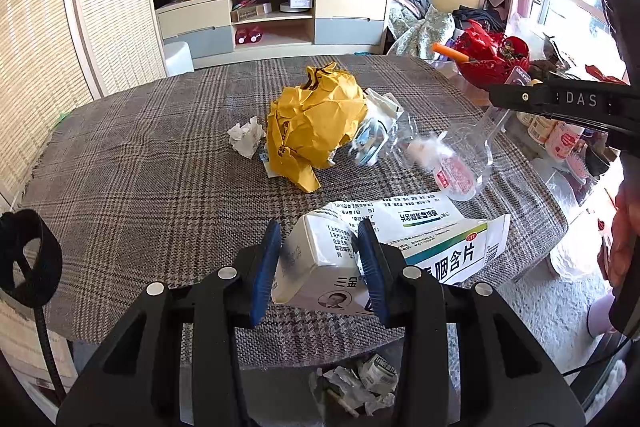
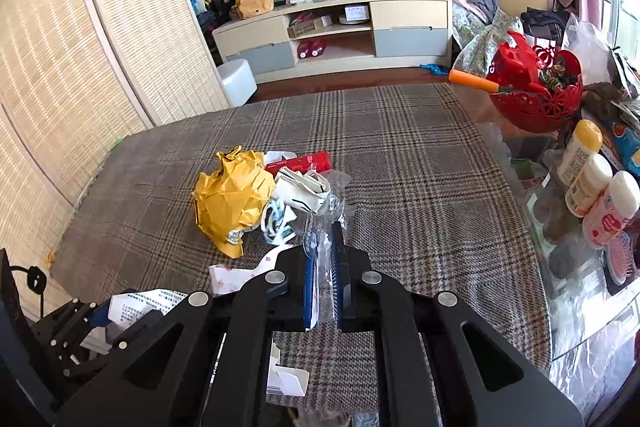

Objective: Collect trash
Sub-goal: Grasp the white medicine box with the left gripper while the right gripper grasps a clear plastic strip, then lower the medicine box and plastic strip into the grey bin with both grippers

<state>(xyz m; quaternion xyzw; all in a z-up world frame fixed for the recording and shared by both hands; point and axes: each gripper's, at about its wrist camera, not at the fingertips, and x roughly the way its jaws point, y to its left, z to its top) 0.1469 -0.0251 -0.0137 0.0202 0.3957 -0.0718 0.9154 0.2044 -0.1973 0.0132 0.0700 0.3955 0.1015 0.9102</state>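
Note:
My left gripper (image 1: 320, 247) is shut on a white medicine box (image 1: 320, 267) with an unfolded leaflet, held at the table's near edge above a bin of trash (image 1: 360, 383). My right gripper (image 2: 324, 259) is shut on a clear plastic wrapper (image 2: 322, 223); in the left wrist view that wrapper (image 1: 460, 163) hangs from the right gripper (image 1: 500, 99). A crumpled yellow paper ball (image 1: 316, 123) lies mid-table, also in the right wrist view (image 2: 230, 199). Beside it are a white tissue (image 1: 246, 137), white packaging (image 2: 300, 191) and a red packet (image 2: 304, 163).
The table has a plaid cloth (image 1: 160, 163). A red basket (image 2: 536, 87) with an orange-handled tool, and bottles (image 2: 588, 183) stand at the right edge. A TV cabinet (image 1: 276, 23) and a white stool (image 2: 238, 79) stand beyond the table.

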